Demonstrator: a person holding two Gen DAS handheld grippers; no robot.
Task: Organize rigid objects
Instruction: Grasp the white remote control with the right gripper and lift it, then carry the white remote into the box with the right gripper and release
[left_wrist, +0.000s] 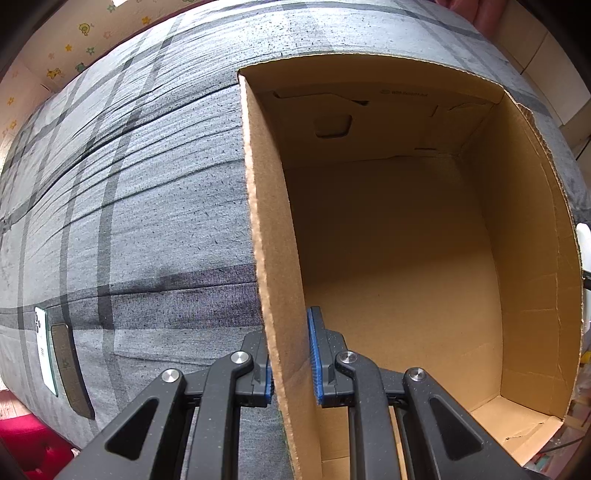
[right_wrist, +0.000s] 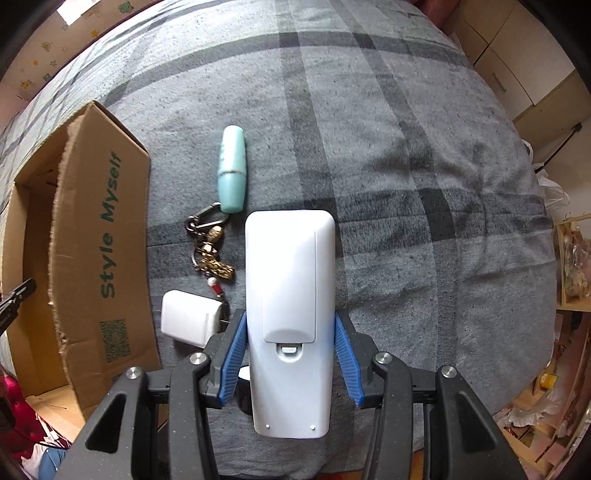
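An open brown cardboard box (left_wrist: 406, 240) lies on a grey plaid bed; it also shows in the right wrist view (right_wrist: 99, 240), printed "Style Myself". My left gripper (left_wrist: 291, 362) is shut on the box's left wall (left_wrist: 269, 258), one finger outside and one inside. The inside of the box is bare. My right gripper (right_wrist: 290, 354) is shut on a white remote control (right_wrist: 290, 314), back side up, held above the bed. To its left lie a teal tube (right_wrist: 232, 170), a keychain with gold charms (right_wrist: 212, 251) and a small white box (right_wrist: 190, 319).
A white phone (left_wrist: 44, 350) and a dark flat case (left_wrist: 72, 373) lie at the bed's left edge. A small black round object (right_wrist: 243, 384) sits under the remote. Wardrobe doors (right_wrist: 524, 62) and clutter (right_wrist: 572, 266) stand to the right of the bed.
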